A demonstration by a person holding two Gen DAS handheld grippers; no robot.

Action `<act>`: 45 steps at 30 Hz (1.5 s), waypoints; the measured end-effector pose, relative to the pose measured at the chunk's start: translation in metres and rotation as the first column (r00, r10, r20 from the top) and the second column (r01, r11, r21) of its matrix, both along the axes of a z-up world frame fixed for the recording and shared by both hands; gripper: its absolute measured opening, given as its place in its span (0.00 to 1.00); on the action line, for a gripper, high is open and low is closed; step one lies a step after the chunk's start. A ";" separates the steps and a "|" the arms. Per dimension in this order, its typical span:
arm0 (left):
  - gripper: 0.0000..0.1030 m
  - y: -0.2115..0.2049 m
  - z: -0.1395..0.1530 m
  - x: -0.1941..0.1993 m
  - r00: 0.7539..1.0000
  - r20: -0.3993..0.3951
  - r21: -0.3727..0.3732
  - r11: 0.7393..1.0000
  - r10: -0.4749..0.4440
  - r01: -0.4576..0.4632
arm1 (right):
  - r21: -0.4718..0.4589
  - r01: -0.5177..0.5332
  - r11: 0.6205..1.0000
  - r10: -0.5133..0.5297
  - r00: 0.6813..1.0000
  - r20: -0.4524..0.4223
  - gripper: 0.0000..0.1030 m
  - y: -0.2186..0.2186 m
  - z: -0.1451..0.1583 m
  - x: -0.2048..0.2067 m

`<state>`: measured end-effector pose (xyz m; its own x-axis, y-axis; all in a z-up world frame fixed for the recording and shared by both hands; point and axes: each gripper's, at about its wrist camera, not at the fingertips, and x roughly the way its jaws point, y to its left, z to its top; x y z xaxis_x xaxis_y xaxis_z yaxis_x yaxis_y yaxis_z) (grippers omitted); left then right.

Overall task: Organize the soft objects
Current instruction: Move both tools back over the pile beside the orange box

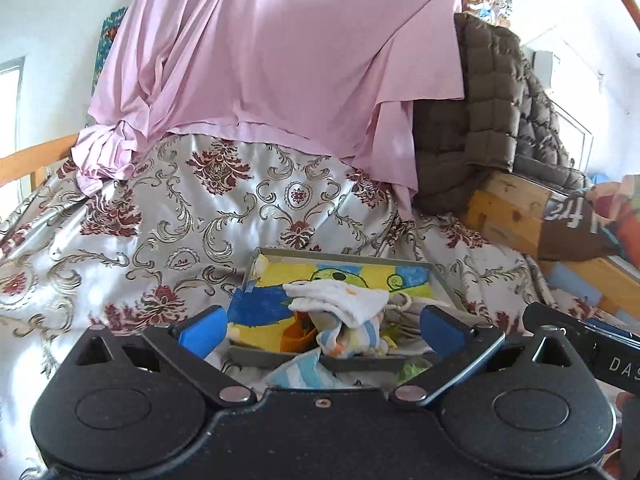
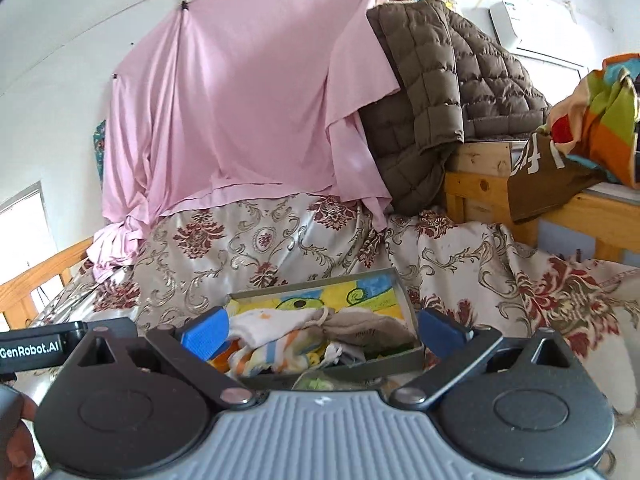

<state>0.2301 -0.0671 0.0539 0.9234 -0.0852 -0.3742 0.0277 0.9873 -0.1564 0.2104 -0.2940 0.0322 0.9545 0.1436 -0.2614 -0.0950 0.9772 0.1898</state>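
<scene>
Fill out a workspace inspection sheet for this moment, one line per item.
Surface: floral satin bedspread, rumpled.
Job's things: grey tray with cartoon lining holds small socks and cloths; a striped cloth hangs over its near edge.
Clutter: brown quilted jacket, brown printed garment on wooden frame.
Grippers: left gripper open, empty; right gripper open, empty.
Cables: nothing seen.
Surroundings: pink sheet pinned to wall.

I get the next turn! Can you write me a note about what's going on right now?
Left gripper: open, holding nothing.
Right gripper: open, holding nothing.
Things: small socks and cloths lie piled in the grey tray on the flowered bedspread.
Done: most soft things are in the tray.
Left: a striped cloth hangs over the near rim; tuck it in.
</scene>
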 end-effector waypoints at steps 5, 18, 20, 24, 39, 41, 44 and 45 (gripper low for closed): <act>0.99 0.006 -0.002 -0.038 1.000 0.025 0.008 1.000 -0.011 0.011 | -0.007 -0.003 1.000 0.003 1.000 -0.010 1.00 0.007 -0.005 -0.037; 0.99 0.035 -0.027 -0.106 0.999 -0.008 0.078 0.996 -0.052 0.052 | -0.048 0.043 0.998 -0.047 0.995 -0.090 1.00 0.023 -0.021 -0.092; 0.99 0.039 -0.034 -0.111 0.997 -0.033 0.094 0.993 -0.065 0.067 | -0.052 0.053 0.997 -0.059 0.992 -0.115 1.00 0.024 -0.024 -0.095; 0.99 0.045 -0.051 -0.119 0.992 -0.087 0.117 0.988 -0.087 0.097 | -0.054 0.046 0.997 -0.055 0.983 -0.178 1.00 0.027 -0.030 -0.099; 0.99 0.041 -0.081 -0.118 0.970 -0.226 0.180 0.975 -0.090 0.133 | -0.060 0.002 0.998 -0.029 0.893 -0.449 1.00 0.038 -0.063 -0.072; 0.99 0.040 -0.082 -0.117 0.969 -0.231 0.198 0.971 -0.087 0.135 | -0.058 -0.020 0.998 -0.009 0.885 -0.466 1.00 0.041 -0.066 -0.070; 0.99 0.040 -0.083 -0.115 0.968 -0.240 0.216 0.968 -0.077 0.131 | -0.062 -0.040 0.997 0.005 0.875 -0.485 1.00 0.045 -0.067 -0.066; 0.99 0.040 -0.083 -0.114 0.967 -0.246 0.220 0.967 -0.071 0.128 | -0.058 -0.048 0.997 0.014 0.872 -0.489 1.00 0.046 -0.067 -0.066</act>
<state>0.1157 -0.0271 -0.0294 0.7986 -0.0569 -0.5991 0.1180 0.9910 0.0631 0.1448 -0.2483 -0.0350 0.6979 0.1368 -0.7030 -0.0375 0.9872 0.1549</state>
